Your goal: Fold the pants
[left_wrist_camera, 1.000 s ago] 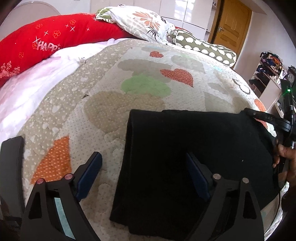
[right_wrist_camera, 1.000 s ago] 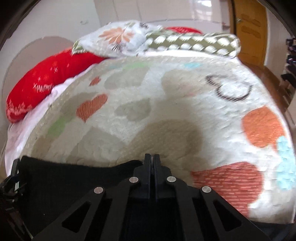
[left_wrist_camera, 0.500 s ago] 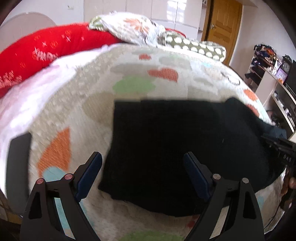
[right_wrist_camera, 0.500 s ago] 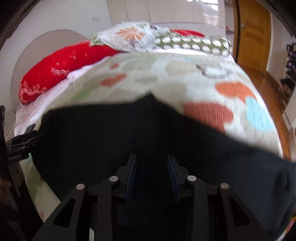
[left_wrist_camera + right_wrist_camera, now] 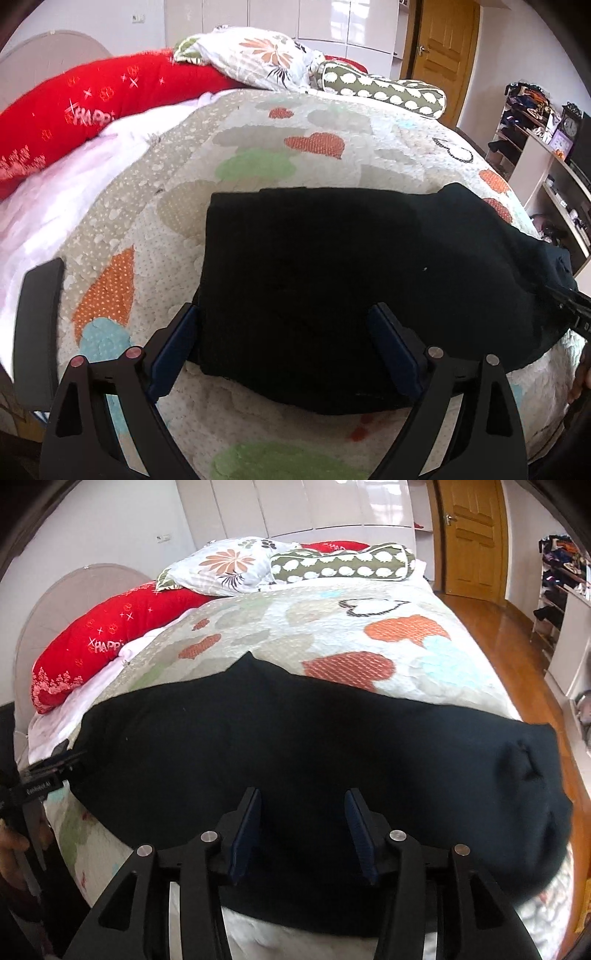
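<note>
The black pants [image 5: 332, 280] lie folded flat on the heart-patterned quilt [image 5: 258, 162], near the bed's front edge. My left gripper [image 5: 284, 343] is open and empty, held above the folded left end of the pants. In the right wrist view the pants [image 5: 295, 746] spread across the front of the bed, with a bulged end at the right [image 5: 524, 775]. My right gripper [image 5: 303, 827] is open and empty above their front edge. The left gripper's body [image 5: 40, 786] shows at the left edge of that view.
A red bolster [image 5: 85, 110], a floral pillow [image 5: 258, 59] and a green spotted bolster [image 5: 384, 92] lie at the head of the bed. A wooden door [image 5: 443, 48] stands beyond. Shelves with clutter [image 5: 546, 147] stand right of the bed, over wooden floor [image 5: 509, 635].
My right gripper has opened, let go of the pants and pulled back and up. My left gripper has drawn back, staying open. The pants now lie flat on the quilt.
</note>
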A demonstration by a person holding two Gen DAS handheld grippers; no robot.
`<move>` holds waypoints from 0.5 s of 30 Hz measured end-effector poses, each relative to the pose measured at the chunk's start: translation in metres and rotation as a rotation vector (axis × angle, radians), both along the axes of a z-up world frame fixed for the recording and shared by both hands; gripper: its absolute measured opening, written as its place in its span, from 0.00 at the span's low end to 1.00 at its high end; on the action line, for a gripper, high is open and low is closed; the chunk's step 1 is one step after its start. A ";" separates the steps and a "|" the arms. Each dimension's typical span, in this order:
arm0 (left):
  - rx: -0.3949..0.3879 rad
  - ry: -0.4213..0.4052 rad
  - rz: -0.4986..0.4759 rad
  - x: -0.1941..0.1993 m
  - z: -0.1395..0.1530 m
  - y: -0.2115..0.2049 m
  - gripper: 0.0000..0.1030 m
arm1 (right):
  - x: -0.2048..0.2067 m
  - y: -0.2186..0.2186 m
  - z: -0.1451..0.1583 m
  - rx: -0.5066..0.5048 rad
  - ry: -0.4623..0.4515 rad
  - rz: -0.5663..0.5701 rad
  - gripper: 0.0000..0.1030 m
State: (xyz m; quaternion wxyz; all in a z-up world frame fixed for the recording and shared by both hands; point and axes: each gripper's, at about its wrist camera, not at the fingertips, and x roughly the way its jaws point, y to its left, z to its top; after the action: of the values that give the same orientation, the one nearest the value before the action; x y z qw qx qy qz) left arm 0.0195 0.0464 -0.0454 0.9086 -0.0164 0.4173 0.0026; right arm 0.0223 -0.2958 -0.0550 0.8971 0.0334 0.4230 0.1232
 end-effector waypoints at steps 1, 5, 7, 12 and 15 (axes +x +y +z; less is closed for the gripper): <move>0.004 -0.005 0.000 -0.001 0.001 -0.002 0.90 | -0.003 -0.003 0.000 0.000 0.000 -0.005 0.47; 0.005 -0.031 0.005 -0.005 0.010 -0.006 0.90 | -0.012 -0.013 0.001 0.003 -0.001 -0.028 0.47; 0.000 -0.045 0.009 -0.007 0.015 -0.007 0.90 | -0.015 -0.017 0.001 -0.010 0.004 -0.034 0.47; -0.005 -0.074 0.011 -0.012 0.027 -0.009 0.90 | -0.020 -0.023 -0.003 -0.006 0.014 -0.043 0.48; -0.003 -0.082 0.005 -0.014 0.031 -0.013 0.90 | -0.023 -0.024 -0.005 -0.012 0.012 -0.042 0.48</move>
State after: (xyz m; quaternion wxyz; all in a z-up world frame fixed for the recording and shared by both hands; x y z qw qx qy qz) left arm 0.0053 0.0337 -0.0143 0.9250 -0.0188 0.3795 0.0037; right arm -0.0006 -0.3193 -0.0605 0.8971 0.0374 0.4284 0.1018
